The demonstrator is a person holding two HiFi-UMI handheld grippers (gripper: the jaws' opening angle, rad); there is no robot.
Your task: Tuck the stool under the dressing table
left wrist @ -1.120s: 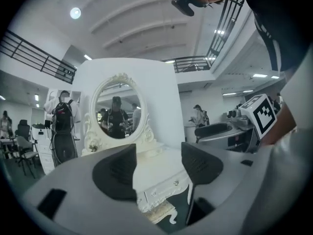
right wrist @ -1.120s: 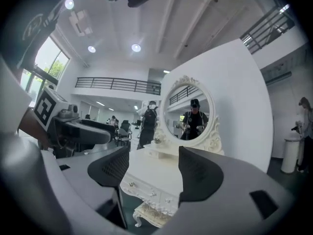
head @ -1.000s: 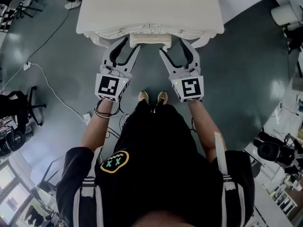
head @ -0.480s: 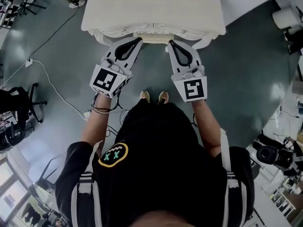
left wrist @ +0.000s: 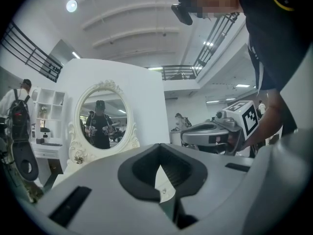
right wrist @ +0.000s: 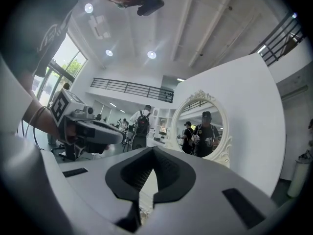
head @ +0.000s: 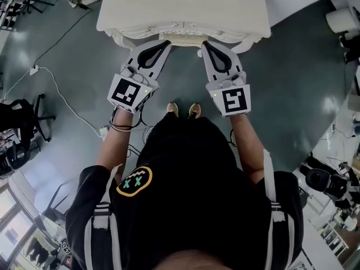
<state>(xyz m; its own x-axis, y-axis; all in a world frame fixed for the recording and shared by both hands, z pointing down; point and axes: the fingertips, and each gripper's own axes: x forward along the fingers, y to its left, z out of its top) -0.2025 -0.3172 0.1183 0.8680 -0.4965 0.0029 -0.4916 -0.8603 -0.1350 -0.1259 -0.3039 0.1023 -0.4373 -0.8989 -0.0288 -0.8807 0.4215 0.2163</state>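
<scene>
The cream dressing table point(head: 183, 7) fills the top of the head view, and its oval mirror point(left wrist: 102, 123) point(right wrist: 200, 131) shows in both gripper views. Of the stool point(head: 184, 40) only a narrow cream edge shows, under the table's front rim. My left gripper point(head: 166, 43) and right gripper point(head: 204, 44) are held level side by side. Their tips are just short of that front rim, one on each side of the stool's edge. Both are shut with nothing between the jaws. Each gripper view shows its own closed jaws point(left wrist: 159, 151) point(right wrist: 152, 153) and the other gripper beside it.
The person's feet point(head: 183, 110) stand on the grey floor just behind the grippers. A white cable point(head: 56, 103) runs across the floor at left, past a black office chair point(head: 22, 122). Equipment and a white cylinder point(head: 340, 18) crowd the right edge.
Both grippers stood open beside the stool's edge a second ago and have since shut. Both hands have risen and spread a little. Less of the stool shows under the table now.
</scene>
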